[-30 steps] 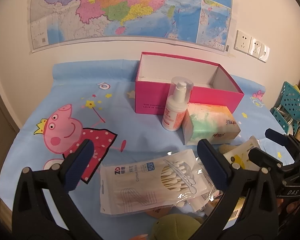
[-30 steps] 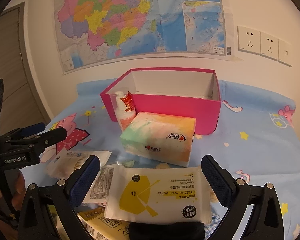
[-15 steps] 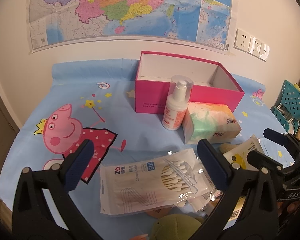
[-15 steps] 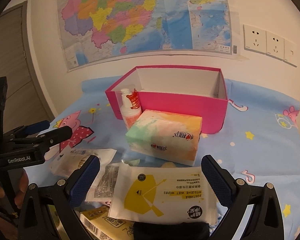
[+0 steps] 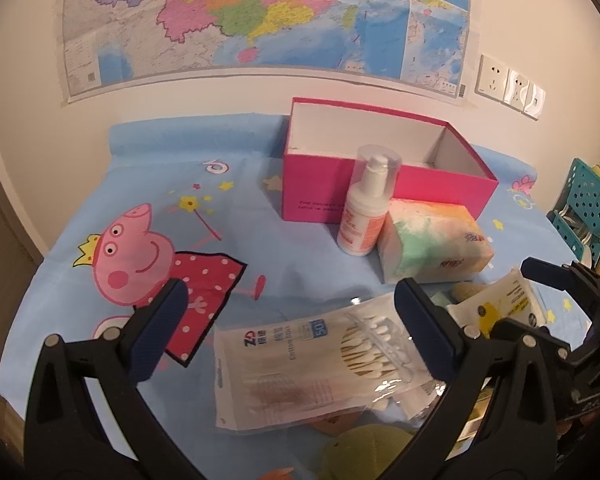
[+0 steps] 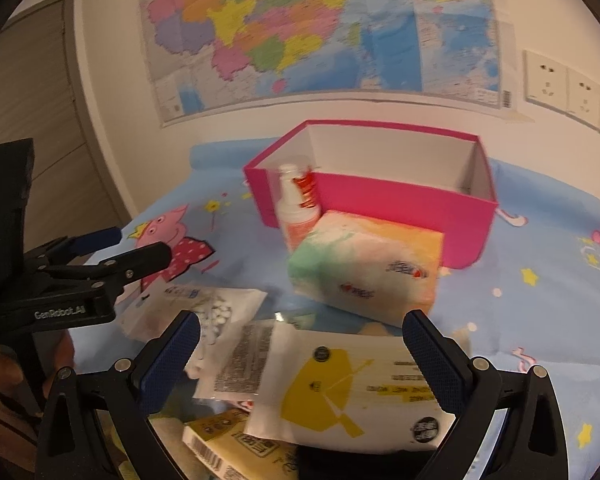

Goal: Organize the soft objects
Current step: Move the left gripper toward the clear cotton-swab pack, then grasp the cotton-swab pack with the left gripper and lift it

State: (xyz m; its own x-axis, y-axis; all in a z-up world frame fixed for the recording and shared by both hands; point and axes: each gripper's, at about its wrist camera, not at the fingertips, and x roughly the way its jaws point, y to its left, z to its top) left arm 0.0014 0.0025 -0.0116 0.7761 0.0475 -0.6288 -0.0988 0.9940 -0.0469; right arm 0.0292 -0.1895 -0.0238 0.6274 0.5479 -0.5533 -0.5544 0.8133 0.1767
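An open pink box (image 5: 384, 184) (image 6: 372, 200) stands at the back of the table. Before it stand a white pump bottle (image 5: 366, 212) (image 6: 298, 216) and a pastel tissue pack (image 5: 432, 246) (image 6: 364, 268). Nearer lie a clear bag of cotton swabs (image 5: 320, 364) (image 6: 204, 308) and a white-and-yellow wet wipes pack (image 6: 356, 384) (image 5: 500, 304). My left gripper (image 5: 290, 328) hangs open above the swab bag, holding nothing. Over the wipes pack my right gripper (image 6: 300, 356) is open and empty too. A green plush (image 5: 364, 452) peeks in at the bottom.
A blue cartoon cloth (image 5: 172, 216) covers the table, with bare room on its left half. A yellow barcoded packet (image 6: 228, 444) lies under the wipes. A teal perforated basket (image 5: 584, 208) stands off the right edge. Map and wall sockets (image 6: 564, 88) are behind.
The right wrist view has swung rightward and slightly closer to the tissue pack, blurring now. The left gripper has barely moved. Both stay open.
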